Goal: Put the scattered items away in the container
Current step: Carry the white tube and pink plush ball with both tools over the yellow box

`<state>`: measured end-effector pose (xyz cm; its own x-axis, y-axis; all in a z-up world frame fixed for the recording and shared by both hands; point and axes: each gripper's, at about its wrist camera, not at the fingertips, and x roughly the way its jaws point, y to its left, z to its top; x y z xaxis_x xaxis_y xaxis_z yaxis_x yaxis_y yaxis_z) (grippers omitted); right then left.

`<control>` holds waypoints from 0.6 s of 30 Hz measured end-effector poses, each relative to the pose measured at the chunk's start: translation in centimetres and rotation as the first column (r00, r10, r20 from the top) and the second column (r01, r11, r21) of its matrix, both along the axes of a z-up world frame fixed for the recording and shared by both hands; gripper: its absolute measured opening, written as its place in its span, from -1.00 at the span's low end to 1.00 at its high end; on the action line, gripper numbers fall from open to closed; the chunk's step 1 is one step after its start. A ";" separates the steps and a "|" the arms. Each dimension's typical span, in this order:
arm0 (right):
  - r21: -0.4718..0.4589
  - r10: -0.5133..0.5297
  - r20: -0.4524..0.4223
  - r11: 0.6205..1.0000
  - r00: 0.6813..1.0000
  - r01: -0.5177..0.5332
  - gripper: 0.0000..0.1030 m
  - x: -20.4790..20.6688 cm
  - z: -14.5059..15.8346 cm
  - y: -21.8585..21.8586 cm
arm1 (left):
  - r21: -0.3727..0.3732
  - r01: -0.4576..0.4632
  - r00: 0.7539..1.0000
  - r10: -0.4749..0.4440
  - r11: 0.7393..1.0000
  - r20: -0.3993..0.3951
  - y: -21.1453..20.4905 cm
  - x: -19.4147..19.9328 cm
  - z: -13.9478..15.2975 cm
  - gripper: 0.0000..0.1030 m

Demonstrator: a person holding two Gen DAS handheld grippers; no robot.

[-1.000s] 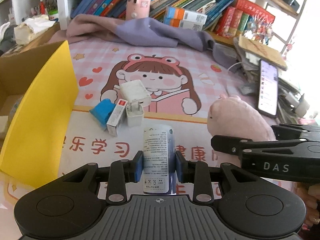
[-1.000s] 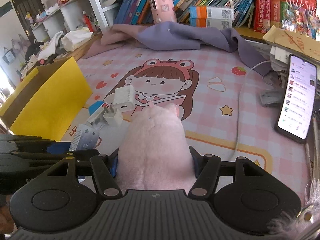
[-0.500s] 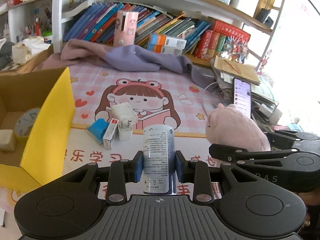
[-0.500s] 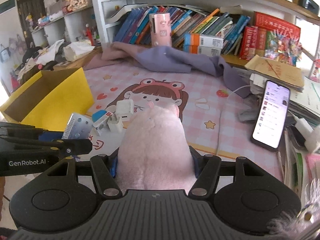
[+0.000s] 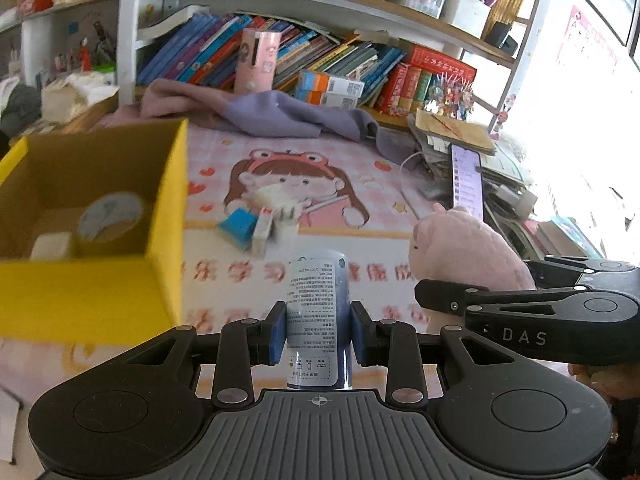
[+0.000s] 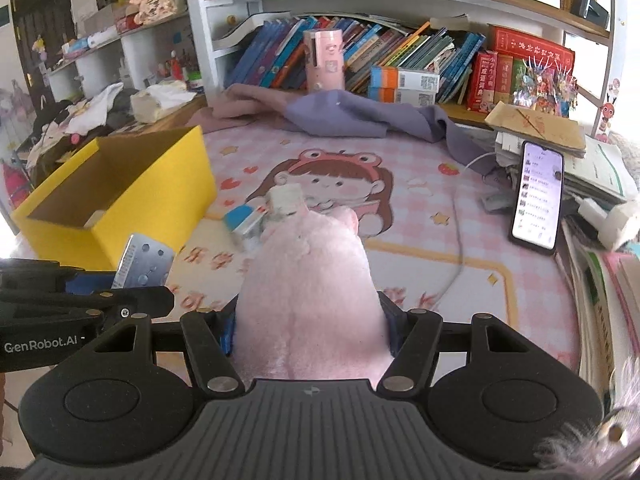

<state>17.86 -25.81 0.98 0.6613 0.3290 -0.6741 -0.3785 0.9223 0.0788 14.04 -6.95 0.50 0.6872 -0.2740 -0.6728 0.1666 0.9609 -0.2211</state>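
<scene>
Your left gripper [image 5: 319, 330] is clamped on a blue-and-white tube [image 5: 318, 316] printed with small text, its blue pads [image 5: 277, 333] pressed against both sides of the tube, which stands upright between them above the mat [image 5: 256, 284]. Your right gripper [image 6: 312, 332] is clamped on a pink plush toy [image 6: 312, 300], which fills the space between its fingers and hides most of the pads. In the left wrist view the right gripper with the plush toy [image 5: 468, 252] sits just to the right of the tube; in the right wrist view the left gripper [image 6: 100, 300] and the tube's crimped end [image 6: 144, 266] appear at the near left. The yellow cardboard box [image 5: 168, 216] stands at the left on the mat, open at the top, with a roll of tape [image 5: 110, 216] and a small pale block [image 5: 50, 246] inside it. On the mat, far of both grippers and right of the box, you have a loose cluster touching one another: a blue item [image 5: 238, 228], a small white carton with a red end [image 5: 262, 232], and white charger plugs [image 5: 280, 200]. A phone [image 6: 538, 194] with a lit screen leans at the far right against a stack of papers, and a purple cloth [image 6: 360, 118] lies along the far edge of the mat below the bookshelf [image 6: 400, 56]
</scene>
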 end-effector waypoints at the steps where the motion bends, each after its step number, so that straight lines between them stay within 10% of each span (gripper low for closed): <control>1: -0.004 -0.002 -0.004 1.000 1.000 0.002 0.19 -0.7 0.0 0.5 | -0.006 -0.001 1.000 0.001 1.000 -0.003 0.6 -0.7 0.0 -0.40; 18: -0.020 0.021 -0.026 1.000 0.999 -0.021 0.19 -11.3 -0.9 9.1 | -0.020 -0.022 1.000 0.021 1.000 -0.011 9.6 -9.0 -0.4 -0.40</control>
<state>6.58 -16.71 0.13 0.6365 0.3286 -0.6978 -0.3958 0.9157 0.0702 5.08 2.68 0.08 0.6858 -0.2729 -0.6747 0.1434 0.9595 -0.2424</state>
